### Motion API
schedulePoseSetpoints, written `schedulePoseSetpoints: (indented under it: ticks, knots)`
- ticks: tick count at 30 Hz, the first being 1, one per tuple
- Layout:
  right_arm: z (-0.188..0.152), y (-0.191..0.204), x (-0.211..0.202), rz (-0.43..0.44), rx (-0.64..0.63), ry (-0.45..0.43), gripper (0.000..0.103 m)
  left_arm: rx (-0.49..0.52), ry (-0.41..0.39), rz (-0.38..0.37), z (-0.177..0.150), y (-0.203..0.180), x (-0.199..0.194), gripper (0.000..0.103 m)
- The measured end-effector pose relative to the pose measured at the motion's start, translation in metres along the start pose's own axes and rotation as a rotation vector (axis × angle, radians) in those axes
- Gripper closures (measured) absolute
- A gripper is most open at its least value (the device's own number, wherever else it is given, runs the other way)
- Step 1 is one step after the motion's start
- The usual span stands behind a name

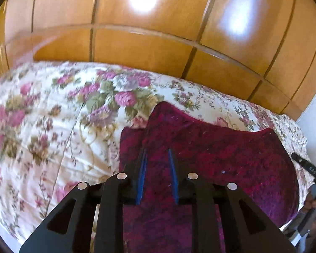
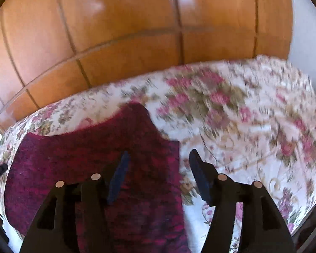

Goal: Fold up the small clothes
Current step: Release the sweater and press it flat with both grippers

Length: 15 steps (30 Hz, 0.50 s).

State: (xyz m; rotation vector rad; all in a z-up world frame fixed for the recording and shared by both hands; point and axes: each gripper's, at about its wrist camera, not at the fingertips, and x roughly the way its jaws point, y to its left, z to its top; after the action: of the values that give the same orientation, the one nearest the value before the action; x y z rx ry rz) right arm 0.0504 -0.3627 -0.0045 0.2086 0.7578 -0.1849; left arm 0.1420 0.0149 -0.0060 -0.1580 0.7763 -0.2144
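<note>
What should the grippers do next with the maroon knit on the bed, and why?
Probably lower both and pinch the near edge to fold again: the maroon knit lies on the floral bedspread, and the left gripper and right gripper are open above it, holding nothing.

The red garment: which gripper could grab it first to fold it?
Probably left. The left gripper hovers over the garment; the right gripper straddles its edge, one finger over the bedspread.

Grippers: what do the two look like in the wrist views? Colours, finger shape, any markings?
Both look the same build. The left gripper has black linkage arms with cut-out slots, round silver pins at the joints, and thin blue pads on its fingers. The right gripper has the same black arms and silver pins; its pads look darker blue. No cables, labels or sleeves visible.
</note>
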Motion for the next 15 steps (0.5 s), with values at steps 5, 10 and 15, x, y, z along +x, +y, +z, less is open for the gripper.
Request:
schedulePoseSetpoints:
  ticks: [5,10,15]
  knots:
    - [0.0,0.055,0.005,0.081,-0.147,0.022,0.033,0.06,-0.022,0.008,0.002,-0.022,0.006,0.056]
    - [-0.01,0.075,0.032,0.09,-0.178,0.094,0.032,0.083,-0.01,-0.003,0.001,-0.033,0.014,0.056]
    - [-0.015,0.071,0.048,0.083,-0.157,0.122,0.029,0.094,-0.002,0.001,-0.001,-0.034,0.022,0.056]
